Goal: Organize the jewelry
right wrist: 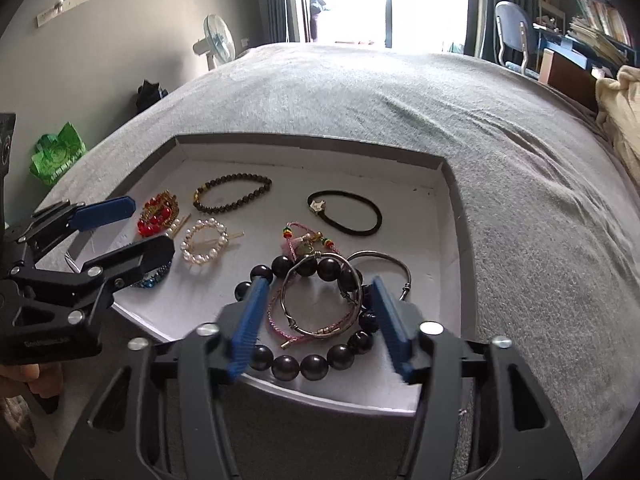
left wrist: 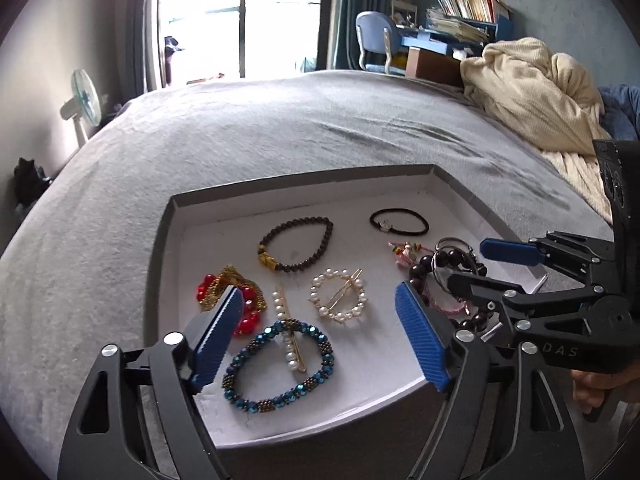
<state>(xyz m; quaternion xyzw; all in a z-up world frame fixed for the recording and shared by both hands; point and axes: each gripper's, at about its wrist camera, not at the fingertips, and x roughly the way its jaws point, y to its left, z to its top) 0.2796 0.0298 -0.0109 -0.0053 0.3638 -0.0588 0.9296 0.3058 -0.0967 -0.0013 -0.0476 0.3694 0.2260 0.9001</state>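
Observation:
A white tray (left wrist: 300, 178) (right wrist: 312, 140) with a grey rim lies on the bed and holds the jewelry. My left gripper (left wrist: 319, 292) stands open over a blue bead bracelet (left wrist: 280, 364) and a pearl bar clip (left wrist: 288, 332), touching neither. A pearl ring clip (left wrist: 340, 296), a brown bead bracelet (left wrist: 298, 246), a black hair tie (left wrist: 400, 222) and a red bead and gold chain piece (left wrist: 248, 292) lie beyond. My right gripper (right wrist: 320, 280) is open astride a pile: a large black bead bracelet (right wrist: 312, 364), silver bangles (right wrist: 380, 260) and a pink cord (right wrist: 280, 324).
The grey bed cover (right wrist: 440, 120) spreads around the tray. A cream blanket (left wrist: 532, 92) is heaped at the far right. A fan (right wrist: 218, 40), a blue chair (left wrist: 376, 40) and a cluttered desk stand past the bed. A hand (left wrist: 592, 388) holds the right gripper's handle.

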